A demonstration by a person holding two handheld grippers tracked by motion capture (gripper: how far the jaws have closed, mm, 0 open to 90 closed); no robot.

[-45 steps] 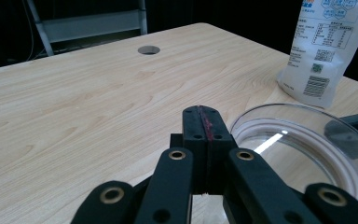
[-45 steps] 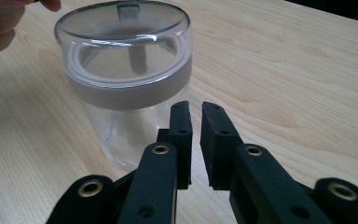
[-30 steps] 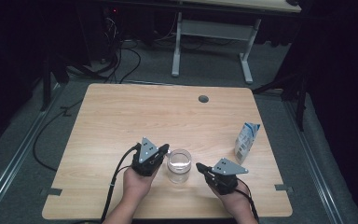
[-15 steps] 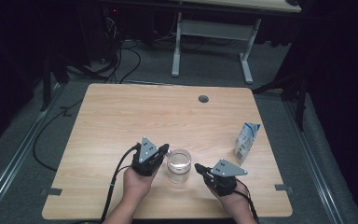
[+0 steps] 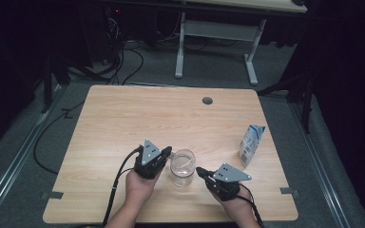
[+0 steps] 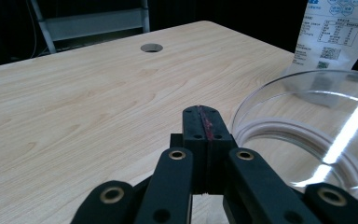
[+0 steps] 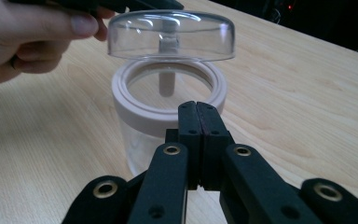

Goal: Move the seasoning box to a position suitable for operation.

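A clear jar (image 5: 182, 168) with a pale ring under a domed clear lid (image 7: 171, 35) stands on the wooden table (image 5: 171, 118) near its front edge, between my two grippers. My left gripper (image 5: 167, 151) rests just left of the jar, its jaws pressed together with nothing between them; the left gripper view has the jar's rim (image 6: 307, 121) close on the right of the left gripper (image 6: 204, 112). My right gripper (image 5: 199, 170) sits just right of the jar, shut and empty. In the right gripper view the right gripper (image 7: 196, 108) points at the jar's ring (image 7: 168, 100), close to it.
A white and blue carton (image 5: 251, 144) stands upright near the table's right edge, also seen in the left gripper view behind the jar, carton (image 6: 333, 32). A round cable hole (image 5: 207, 100) lies at the table's far side. A person's hand (image 7: 32, 37) holds the left gripper.
The right gripper has shifted slightly toward the jar. The left gripper, jar and carton have kept their places.
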